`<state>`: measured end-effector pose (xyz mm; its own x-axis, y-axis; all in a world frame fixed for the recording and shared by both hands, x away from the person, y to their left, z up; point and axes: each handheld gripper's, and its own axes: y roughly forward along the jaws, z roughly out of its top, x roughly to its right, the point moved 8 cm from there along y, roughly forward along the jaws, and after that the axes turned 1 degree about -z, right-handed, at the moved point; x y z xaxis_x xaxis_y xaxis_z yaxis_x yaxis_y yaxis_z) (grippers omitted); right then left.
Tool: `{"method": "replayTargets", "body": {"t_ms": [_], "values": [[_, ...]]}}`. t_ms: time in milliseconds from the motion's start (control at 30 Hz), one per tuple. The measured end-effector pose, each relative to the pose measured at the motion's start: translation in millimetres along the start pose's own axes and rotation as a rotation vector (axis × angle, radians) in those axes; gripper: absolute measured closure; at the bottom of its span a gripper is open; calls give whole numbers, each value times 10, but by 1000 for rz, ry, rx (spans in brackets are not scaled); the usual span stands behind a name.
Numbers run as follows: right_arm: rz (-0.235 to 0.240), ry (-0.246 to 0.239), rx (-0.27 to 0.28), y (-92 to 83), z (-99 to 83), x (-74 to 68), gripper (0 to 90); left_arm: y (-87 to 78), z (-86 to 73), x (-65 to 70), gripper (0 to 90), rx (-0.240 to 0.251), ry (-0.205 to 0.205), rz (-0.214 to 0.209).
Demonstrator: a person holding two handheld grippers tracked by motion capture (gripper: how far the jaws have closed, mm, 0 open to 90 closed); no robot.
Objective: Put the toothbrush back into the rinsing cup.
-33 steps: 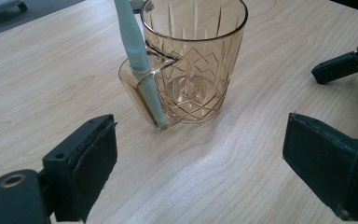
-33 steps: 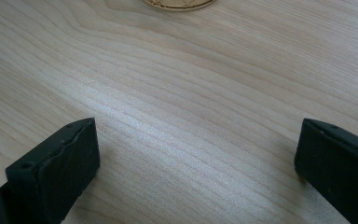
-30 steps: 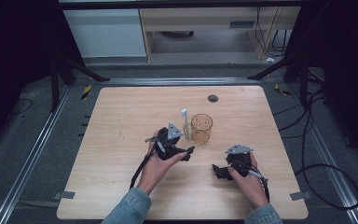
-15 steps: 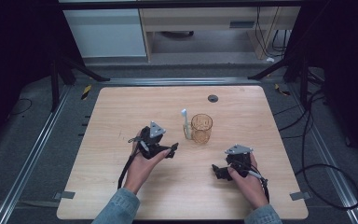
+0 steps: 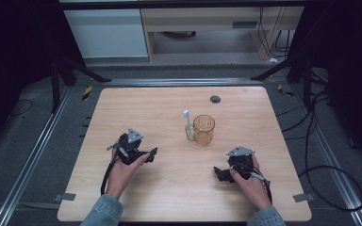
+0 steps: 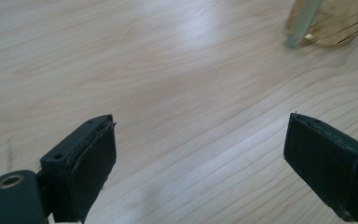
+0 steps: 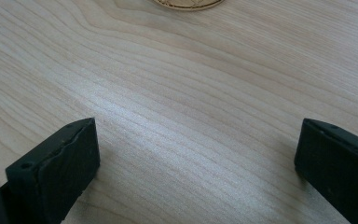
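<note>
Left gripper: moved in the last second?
Yes. The left gripper has pulled back leftward, away from the amber glass, which stayed put.

A pale wood-grain counter (image 5: pixel 169 108) with rounded corners is seen from above. An amber glass cup (image 5: pixel 203 130) stands near its middle, a white-tipped stick (image 5: pixel 187 125) just beside it, and a small dark disc (image 5: pixel 215 99) farther back.

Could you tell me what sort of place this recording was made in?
Probably a lab or recording workstation, not a home: a bare wooden table stands inside metal floor rails, dark stand legs flank it, and cables trail across the grey floor.
</note>
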<state>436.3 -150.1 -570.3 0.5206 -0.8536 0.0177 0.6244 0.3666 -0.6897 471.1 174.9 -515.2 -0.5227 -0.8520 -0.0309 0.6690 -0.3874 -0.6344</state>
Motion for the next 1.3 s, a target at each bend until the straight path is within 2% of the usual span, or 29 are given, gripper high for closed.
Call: {"method": "replayTargets", "body": {"t_ms": [67,200,500,600,733,1000,1167,1300], "values": [[0,-1,0,0,0,0,3,-26,-89,-95,86,-5,-26,11],[1,3,0,2,3,-7,3,-61,-266,-295,88,-26,-44,41],[4,-1,-2,0,3,-17,4,-149,-464,-660,84,-41,-93,112],[0,1,-2,1,3,-19,4,-138,-541,-759,86,-51,-93,130],[0,0,-2,2,3,-18,3,-141,-572,-861,86,-44,-101,155],[1,1,-2,1,3,-19,3,-92,-587,-1006,84,-56,-116,172],[1,1,-2,1,3,-19,3,-46,-623,-1048,80,-79,-119,172],[0,1,-2,2,3,-19,3,-23,-626,-1056,78,-75,-120,169]]}}
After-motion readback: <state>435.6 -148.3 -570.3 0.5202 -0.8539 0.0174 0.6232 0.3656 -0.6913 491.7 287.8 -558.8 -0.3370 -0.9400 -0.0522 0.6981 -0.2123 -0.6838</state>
